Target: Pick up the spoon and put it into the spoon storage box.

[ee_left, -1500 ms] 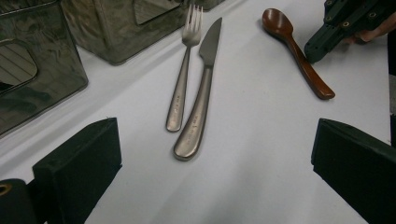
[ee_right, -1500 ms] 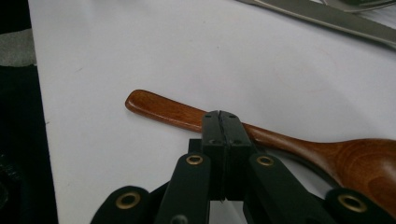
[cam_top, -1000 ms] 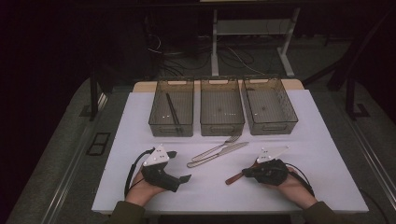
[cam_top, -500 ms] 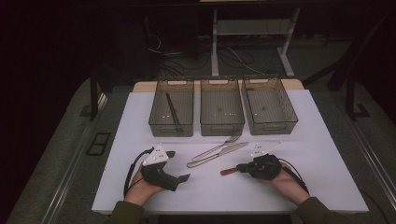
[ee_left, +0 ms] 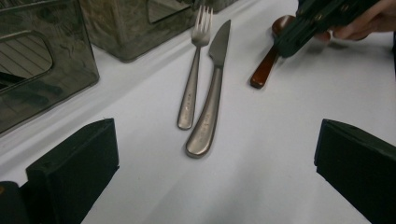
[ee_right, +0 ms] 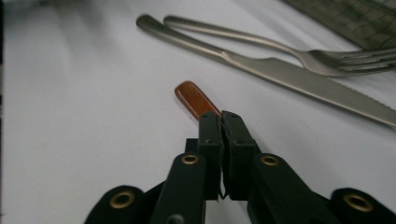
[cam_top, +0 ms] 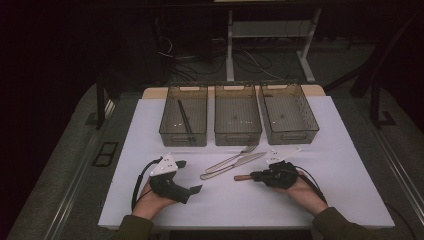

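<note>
Your right gripper has its jaws pressed together over the brown wooden handle of a utensil lying on the white table. In the right gripper view the rounded handle end pokes out past the jaw tips, on the far side of them. In the left gripper view a rounded brown bowl shows behind that gripper, so the piece looks like a wooden spoon; the bowl is partly hidden. Whether the spoon is lifted or resting on the table cannot be told.

Your left gripper sits near the left front of the table, jaws spread wide with nothing between them. From its own view the black jaws stand at either side of the frame and the cutlery lies well beyond them.

A steel fork and steel knife lie side by side between the two grippers, angled, with tips toward the far right. The knife lies just to the far side of the spoon handle, apart from it.

Three clear smoky bins stand in a row at the far edge: left bin holding a dark stick, middle bin, right bin.

Faint marks show on the fork handle, too small to read. No other writing is legible.
</note>
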Tool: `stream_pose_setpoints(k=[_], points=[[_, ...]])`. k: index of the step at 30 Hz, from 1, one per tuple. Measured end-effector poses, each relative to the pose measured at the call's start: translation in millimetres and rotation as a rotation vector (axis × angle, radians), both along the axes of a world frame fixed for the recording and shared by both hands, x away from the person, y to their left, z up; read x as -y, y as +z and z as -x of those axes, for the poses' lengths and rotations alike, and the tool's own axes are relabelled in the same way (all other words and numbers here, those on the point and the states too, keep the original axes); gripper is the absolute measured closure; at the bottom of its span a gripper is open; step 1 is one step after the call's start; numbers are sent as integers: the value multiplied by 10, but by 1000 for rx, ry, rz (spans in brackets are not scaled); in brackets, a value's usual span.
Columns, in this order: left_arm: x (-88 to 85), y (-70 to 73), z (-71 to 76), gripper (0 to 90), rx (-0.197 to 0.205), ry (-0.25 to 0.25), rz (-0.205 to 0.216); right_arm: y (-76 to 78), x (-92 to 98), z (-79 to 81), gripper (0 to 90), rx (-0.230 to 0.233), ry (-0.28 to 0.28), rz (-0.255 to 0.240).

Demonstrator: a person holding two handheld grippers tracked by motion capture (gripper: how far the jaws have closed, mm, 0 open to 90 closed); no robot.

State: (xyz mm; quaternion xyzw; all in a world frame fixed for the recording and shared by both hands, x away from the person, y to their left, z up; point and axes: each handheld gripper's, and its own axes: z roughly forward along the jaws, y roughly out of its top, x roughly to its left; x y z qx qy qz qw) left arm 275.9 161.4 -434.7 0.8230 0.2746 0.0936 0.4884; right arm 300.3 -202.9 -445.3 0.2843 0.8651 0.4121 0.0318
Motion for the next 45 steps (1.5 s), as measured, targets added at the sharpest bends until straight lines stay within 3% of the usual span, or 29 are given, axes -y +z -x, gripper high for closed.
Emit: stream_pose_setpoints(k=[8, 11, 16, 21, 27, 34, 39, 42, 45], points=[[-32, 0, -27, 0, -31, 5, 21, 129, 168, -8, 580, -20, -27, -89], [-32, 12, -16, 0, -30, 8, 36, 179, 237, 3, 472, 9, -44, -86], [-26, 23, 6, 0, -12, 13, 31, 246, 397, -10, 399, 18, -84, -113], [-28, 24, 7, 0, -12, 13, 27, 278, 546, -27, 330, 55, -137, -103], [-18, 34, 18, 0, -7, 11, 28, 304, 748, -67, 318, 75, -181, -80], [-8, 32, 17, 0, -10, 6, 29, 257, 948, -120, 299, 38, -242, -67], [-17, 30, 16, 0, -10, 9, 30, 147, 1001, -138, 314, 21, -247, -25], [-18, 31, 18, 0, -10, 8, 28, 86, 1000, -167, 343, -18, -242, -24], [-18, 29, 16, 0, -12, 11, 29, 77, 976, -171, 363, -28, -235, -17]])
